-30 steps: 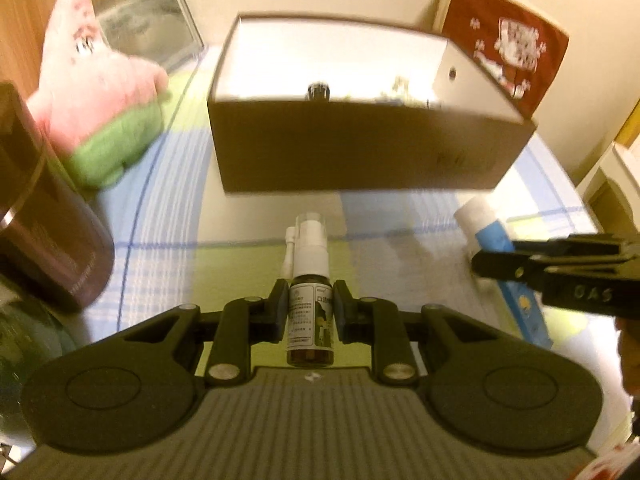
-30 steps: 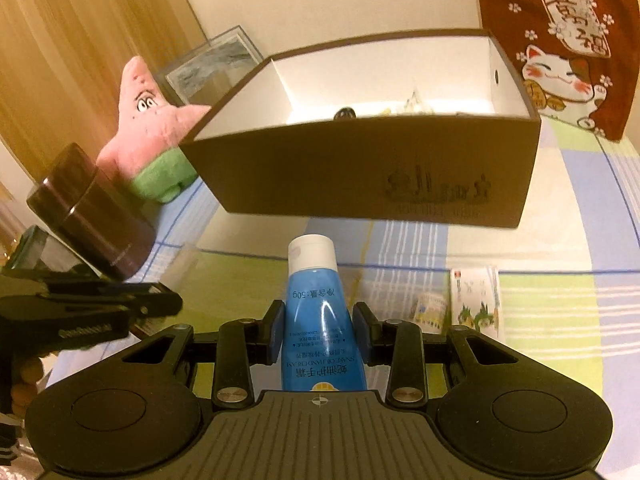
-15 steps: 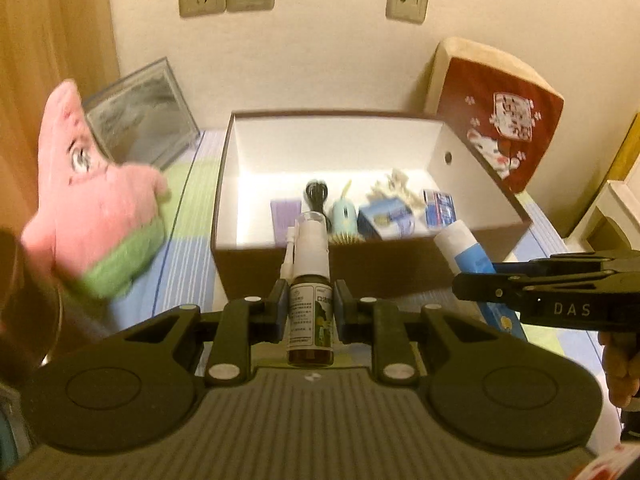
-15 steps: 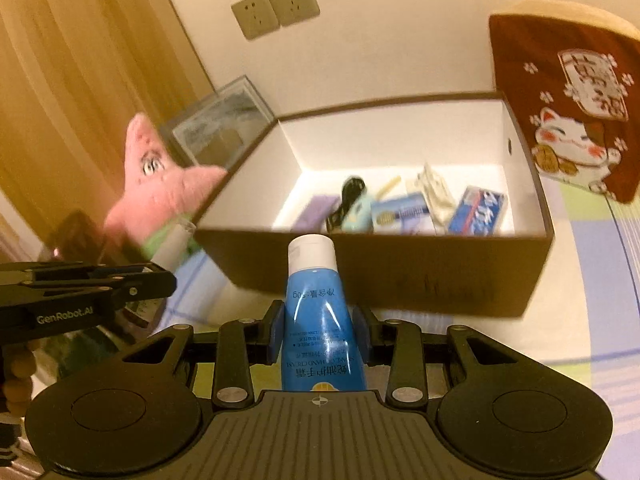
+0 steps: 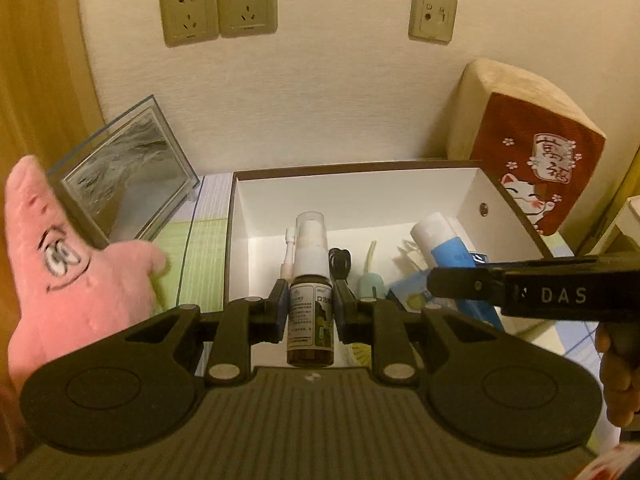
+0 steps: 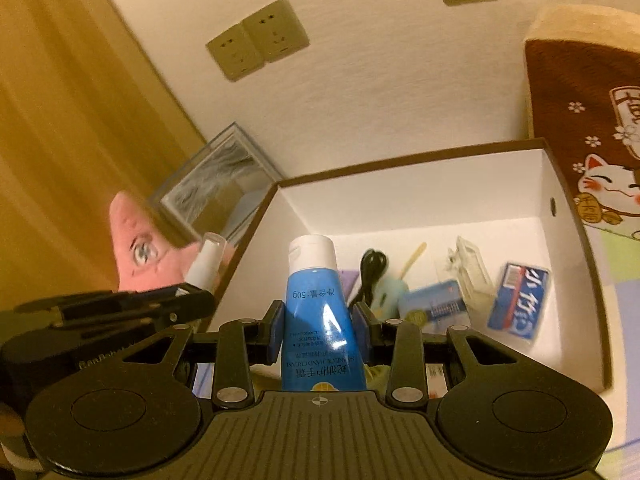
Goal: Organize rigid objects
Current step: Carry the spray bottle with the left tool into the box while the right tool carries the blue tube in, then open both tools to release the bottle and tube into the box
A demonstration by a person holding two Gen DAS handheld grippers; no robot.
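Observation:
My left gripper [image 5: 310, 304] is shut on a brown spray bottle [image 5: 310, 320] with a white nozzle and clear cap, held upright over the front-left part of the open brown box [image 5: 352, 194]. My right gripper [image 6: 318, 330] is shut on a blue hand cream tube [image 6: 316, 320] with a white cap, held over the box's [image 6: 420, 196] front wall. The tube also shows in the left wrist view [image 5: 444, 242], and the spray bottle's cap shows in the right wrist view [image 6: 206, 258]. The white box floor holds several small items, among them a blue pack [image 6: 518, 304] and a black cable [image 6: 370, 270].
A pink star plush [image 5: 60, 276] sits left of the box. A glass picture frame [image 5: 120, 172] leans at the back left. A red lucky-cat cushion [image 5: 536, 152] stands at the back right. The wall with sockets [image 5: 218, 10] is close behind.
Both grippers have risen and moved forward with their loads, from low on the table before the box to above its front wall. The inside of the box has come into view.

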